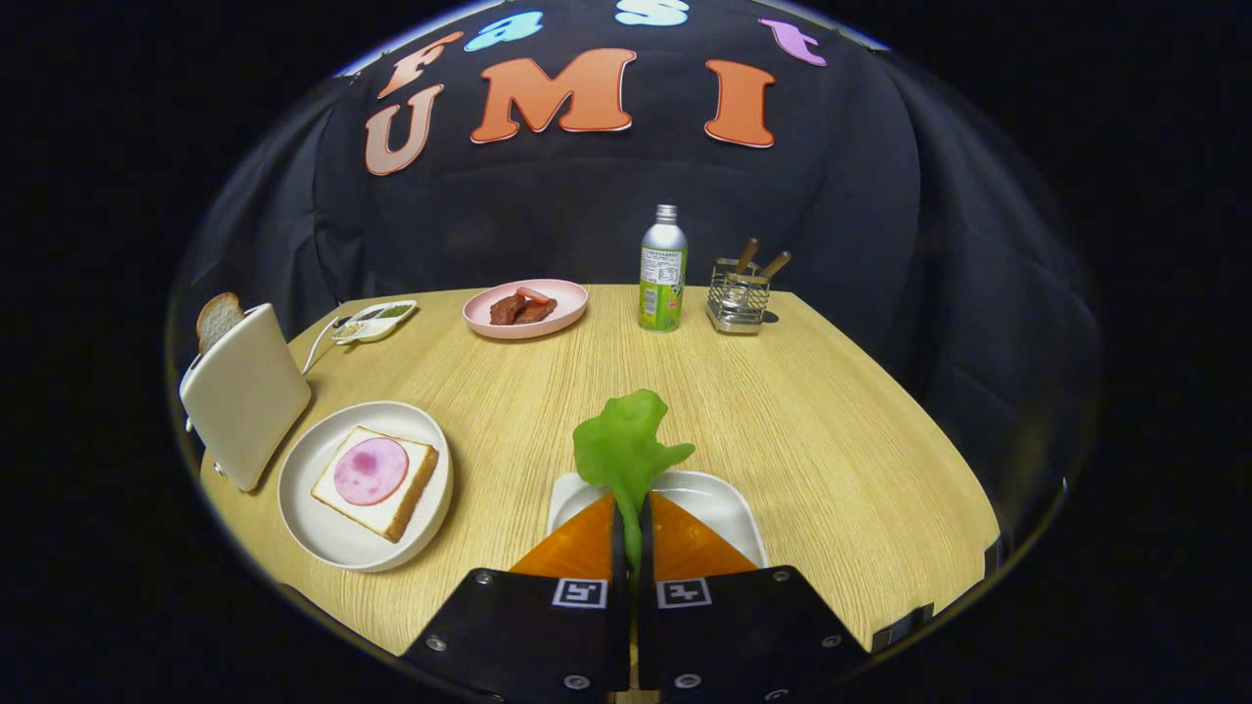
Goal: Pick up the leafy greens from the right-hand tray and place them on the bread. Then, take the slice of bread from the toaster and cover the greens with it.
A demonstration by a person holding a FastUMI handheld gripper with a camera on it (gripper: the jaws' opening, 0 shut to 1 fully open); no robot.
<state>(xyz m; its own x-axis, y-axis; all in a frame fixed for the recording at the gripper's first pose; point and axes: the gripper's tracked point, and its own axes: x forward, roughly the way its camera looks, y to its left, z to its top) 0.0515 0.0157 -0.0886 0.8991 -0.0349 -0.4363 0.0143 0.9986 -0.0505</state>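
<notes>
Hand-held gripper (631, 508) pinches the floppy green lettuce leaf (626, 450); carry it level, centre it over the ham-topped bread slice (375, 481)

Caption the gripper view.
Gripper shut on lettuce above its tray; bread waits beside toaster.

Gripper (632, 508) fingers apparently clamped together on something thin.

No text is legible; the bottle (663, 268) label is too small to read
</notes>
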